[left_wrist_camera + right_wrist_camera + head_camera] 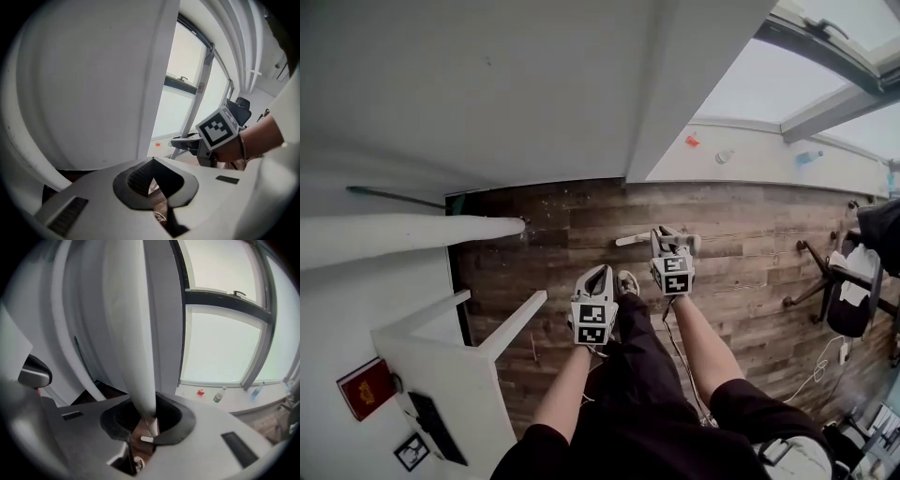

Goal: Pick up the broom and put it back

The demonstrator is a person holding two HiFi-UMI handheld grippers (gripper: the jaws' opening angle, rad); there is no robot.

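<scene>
- Big white wall [487,84] across the far side, a white column [694,75] standing off it, bright windows [825,103] filling the far right.
- Underfoot, a worn brown plank floor [741,244] runs from the wall right back to the person's legs.
- Near left, a white shelf unit [441,375] with a red book [366,387] showing on it.
- Over on the right, an office chair [825,281], and a white cable [811,375] snaking across the planks.
- On the far sill [769,161]: a small red item [692,141] and a bottle [724,156].
- Far left corner, a thin dark pole [394,197] lies close along the wall.
- Right gripper [149,423] is clenched on the broom handle [133,333] — a white shaft, broad at the top of its own view, tapering down into the jaw opening.
- Left gripper [153,168] sits nearer the person, jaws pressed together on nothing — just a sliver of floor between them.
</scene>
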